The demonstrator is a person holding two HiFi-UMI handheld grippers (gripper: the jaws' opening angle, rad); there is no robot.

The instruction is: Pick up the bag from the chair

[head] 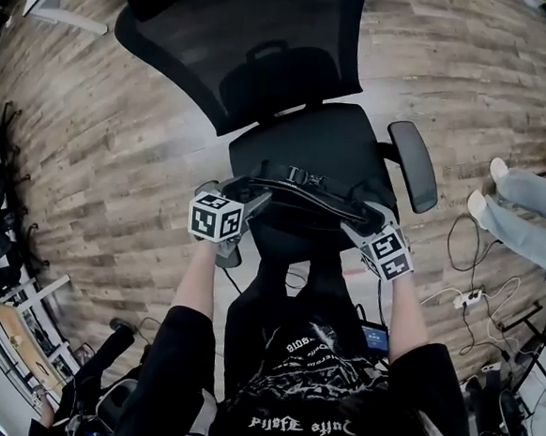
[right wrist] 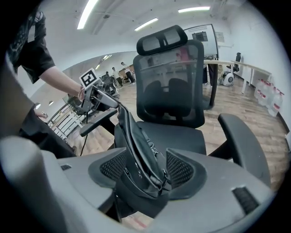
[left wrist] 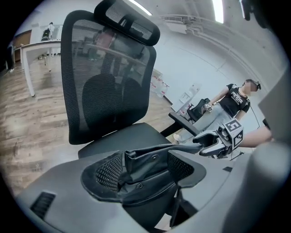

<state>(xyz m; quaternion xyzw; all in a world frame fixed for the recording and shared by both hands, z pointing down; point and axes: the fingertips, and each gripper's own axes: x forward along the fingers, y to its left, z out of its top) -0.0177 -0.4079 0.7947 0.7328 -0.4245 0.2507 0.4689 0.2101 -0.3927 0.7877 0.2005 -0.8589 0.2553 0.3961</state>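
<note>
Bag [head: 299, 192] being gripped at both ends.
L gripper [head: 253, 200] & R gripper [head: 360, 227] jaws each clamping an end, prob. to lift it level off chair [head: 293, 141].

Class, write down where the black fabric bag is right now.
In the head view, the black fabric bag stretches between the left gripper and right gripper, over the front edge of the black office chair's seat.

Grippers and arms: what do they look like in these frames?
The left gripper and right gripper match: grey plastic bodies and wide dark jaws lined with mesh-textured pads. Each carries a white cube printed with black square markers. No cables show on them. The person wears a black short-sleeved T-shirt with white print; the forearms are uncovered.
</note>
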